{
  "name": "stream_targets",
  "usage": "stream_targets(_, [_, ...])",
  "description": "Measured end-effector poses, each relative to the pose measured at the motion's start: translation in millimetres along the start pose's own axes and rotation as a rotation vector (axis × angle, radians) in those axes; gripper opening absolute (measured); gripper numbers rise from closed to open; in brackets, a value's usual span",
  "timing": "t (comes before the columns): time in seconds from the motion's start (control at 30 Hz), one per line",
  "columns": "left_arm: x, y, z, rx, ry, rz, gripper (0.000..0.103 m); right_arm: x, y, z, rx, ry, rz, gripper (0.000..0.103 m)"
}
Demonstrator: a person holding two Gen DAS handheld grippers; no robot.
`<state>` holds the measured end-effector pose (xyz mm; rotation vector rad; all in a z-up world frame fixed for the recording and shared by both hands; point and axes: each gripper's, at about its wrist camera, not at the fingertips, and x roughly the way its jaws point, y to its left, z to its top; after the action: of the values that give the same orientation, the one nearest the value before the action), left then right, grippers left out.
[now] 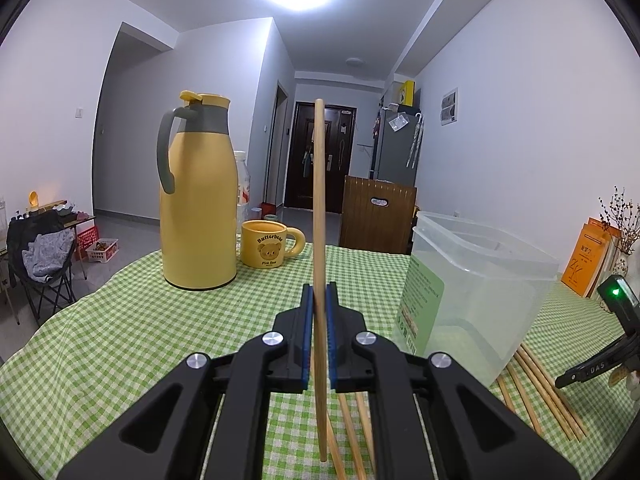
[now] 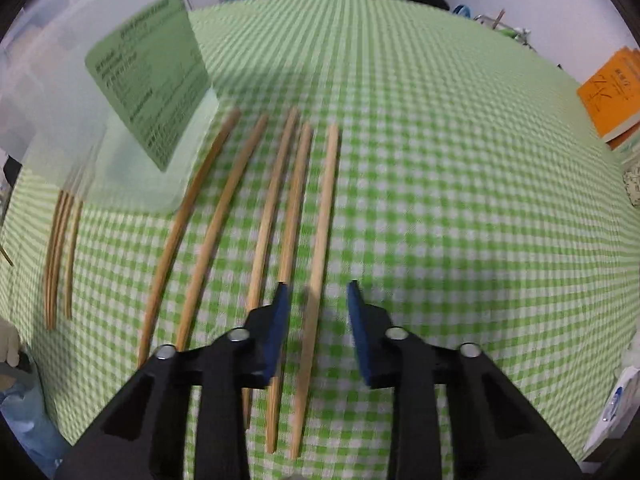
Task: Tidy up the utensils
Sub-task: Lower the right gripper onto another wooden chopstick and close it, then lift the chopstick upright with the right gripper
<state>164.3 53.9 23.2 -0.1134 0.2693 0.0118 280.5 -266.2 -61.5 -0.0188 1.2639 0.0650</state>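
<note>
My left gripper (image 1: 319,286) is shut on a single wooden chopstick (image 1: 319,200), which stands upright above the green checked tablecloth (image 1: 160,340). A clear plastic container (image 1: 480,280) with a green label sits just to its right. In the right wrist view, several chopsticks (image 2: 224,220) lie side by side on the cloth (image 2: 440,200) beside the container (image 2: 100,92). My right gripper (image 2: 316,292) points down over the rightmost chopstick (image 2: 322,220), which lies between the blue pads. The pads stand apart from it, so the gripper is open. A few more chopsticks (image 2: 60,256) lie at the left.
A yellow thermos jug (image 1: 198,200) and a yellow bear mug (image 1: 268,250) stand at the far left of the table. Orange books (image 2: 612,96) lean at the right edge. A wooden chair back (image 1: 376,216) rises behind the table.
</note>
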Motion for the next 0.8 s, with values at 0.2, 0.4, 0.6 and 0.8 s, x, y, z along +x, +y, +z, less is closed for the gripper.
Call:
stream_targets(0.2, [0.6,0.1,0.0,0.004,0.001,-0.005,0.004,15.9,7.5,3.3,-0.017,0.053,0.001,0.009])
stream_targets(0.4, [0.8,0.8,0.3,0.004,0.003,-0.007,0.004,25.6,11.0,5.3,-0.014,0.067,-0.001,0.008])
stream_targets(0.6, [-1.1,-0.6,0.9,0.008,0.001,-0.012,0.004,21.5,7.4,3.9,0.003,0.08,-0.007,0.007])
stream_targets(0.8, [-0.5,-0.6,1.0,0.004,-0.002,-0.007,0.004,18.3,13.3,-0.7,0.032,0.052,-0.043,0.007])
